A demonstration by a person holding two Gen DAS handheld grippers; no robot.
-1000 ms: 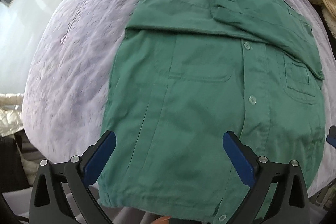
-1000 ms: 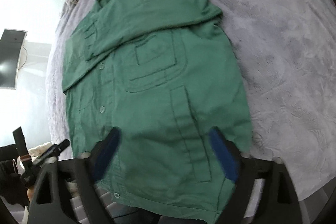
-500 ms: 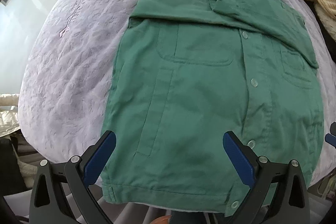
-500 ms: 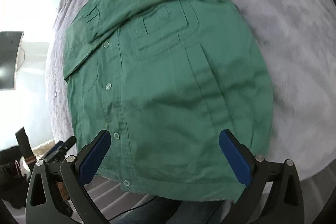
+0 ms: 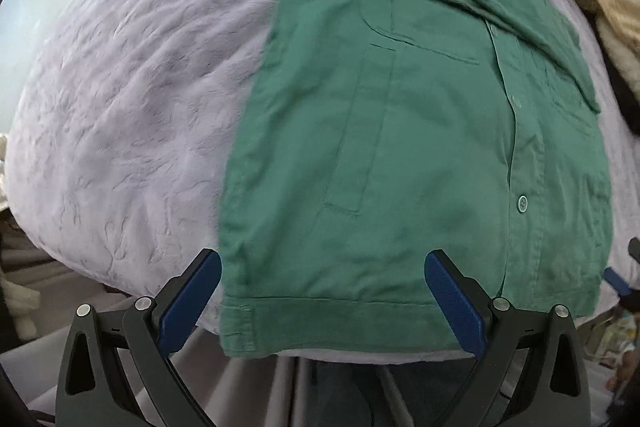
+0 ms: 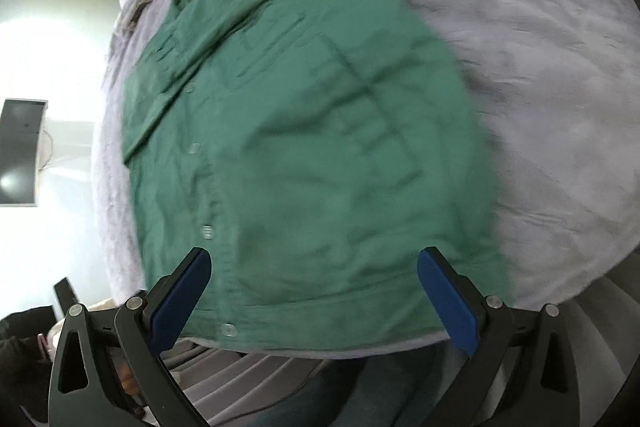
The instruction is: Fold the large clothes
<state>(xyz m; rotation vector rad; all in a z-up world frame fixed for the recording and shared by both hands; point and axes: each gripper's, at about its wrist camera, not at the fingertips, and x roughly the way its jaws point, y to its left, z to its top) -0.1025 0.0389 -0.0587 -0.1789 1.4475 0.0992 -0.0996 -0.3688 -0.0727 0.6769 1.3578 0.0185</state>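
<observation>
A lilac quilted bedspread (image 5: 120,115) carries the green shirt (image 5: 420,155), spread flat, buttoned, sleeves folded across its chest, hem at the near edge. The left gripper (image 5: 322,301) and right gripper (image 6: 314,297) both gape wide, empty, over that hem. Only the right view shows a dark wall screen (image 6: 20,153); only the left shows tan fabric (image 5: 604,15).

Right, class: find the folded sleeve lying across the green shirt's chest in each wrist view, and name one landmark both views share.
Left wrist view: the folded sleeve runs across the upper right of the green shirt.
Right wrist view: the sleeve slants across the upper left.
Shared landmark: the button placket.
</observation>
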